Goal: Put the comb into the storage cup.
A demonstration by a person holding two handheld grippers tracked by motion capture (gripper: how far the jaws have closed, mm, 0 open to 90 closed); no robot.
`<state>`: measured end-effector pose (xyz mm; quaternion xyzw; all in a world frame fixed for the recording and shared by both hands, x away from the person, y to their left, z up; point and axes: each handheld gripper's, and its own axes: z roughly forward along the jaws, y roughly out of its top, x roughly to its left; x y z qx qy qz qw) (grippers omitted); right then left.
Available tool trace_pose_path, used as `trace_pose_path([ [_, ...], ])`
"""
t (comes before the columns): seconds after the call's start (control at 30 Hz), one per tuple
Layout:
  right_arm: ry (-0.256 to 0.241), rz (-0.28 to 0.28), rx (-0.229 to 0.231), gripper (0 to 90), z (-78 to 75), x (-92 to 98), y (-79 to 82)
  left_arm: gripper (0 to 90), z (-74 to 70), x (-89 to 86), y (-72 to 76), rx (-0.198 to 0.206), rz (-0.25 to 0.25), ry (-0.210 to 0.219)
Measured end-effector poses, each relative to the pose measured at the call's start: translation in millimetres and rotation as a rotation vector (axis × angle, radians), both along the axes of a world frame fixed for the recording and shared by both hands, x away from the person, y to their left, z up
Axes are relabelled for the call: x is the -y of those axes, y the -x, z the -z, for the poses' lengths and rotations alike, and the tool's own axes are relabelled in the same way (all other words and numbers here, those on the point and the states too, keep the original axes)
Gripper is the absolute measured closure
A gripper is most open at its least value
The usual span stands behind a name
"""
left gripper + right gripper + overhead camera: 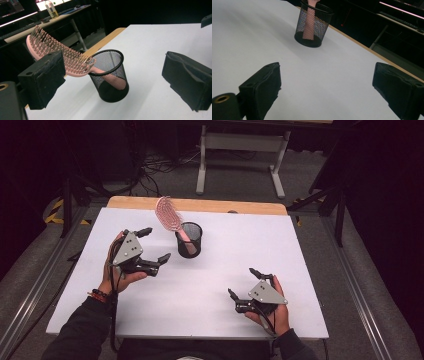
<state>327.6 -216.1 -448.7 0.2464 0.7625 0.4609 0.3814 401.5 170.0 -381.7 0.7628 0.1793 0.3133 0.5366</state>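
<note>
On a white bench [210, 285], the left gripper [148, 247] has wide-open, empty fingers just left of a black mesh cup [190, 240] holding a pink hairbrush [167, 212] handle-down, while the right gripper [245, 282], likewise spread and empty, sits well apart.

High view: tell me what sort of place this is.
Probably a lab or recording workspace: a white table on a dark floor with loose cables, a second desk frame behind, and a keyboard-laden desk nearby.
</note>
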Motion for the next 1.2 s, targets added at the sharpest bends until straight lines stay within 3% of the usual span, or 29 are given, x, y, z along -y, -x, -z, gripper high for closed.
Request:
trace_pose_path([
  [0.8, 0.003, 0.006, 0.009, 9.2, -1.5, 0.8, 0.7, 6.1, 13.0, 5.0, 19.0, 0.019, 0.053, -0.018],
  [0.9, 0.001, 0.007, 0.008, 9.2, -1.6, 0.9, 0.6, 6.1, 15.3, 5.3, 22.1, 0.029, 0.051, -0.044],
  [1.2, 0.003, 0.006, 0.012, 9.3, -2.2, 0.8, 1.2, 5.8, 23.2, 5.4, 28.0, 0.025, 0.066, -0.061],
])
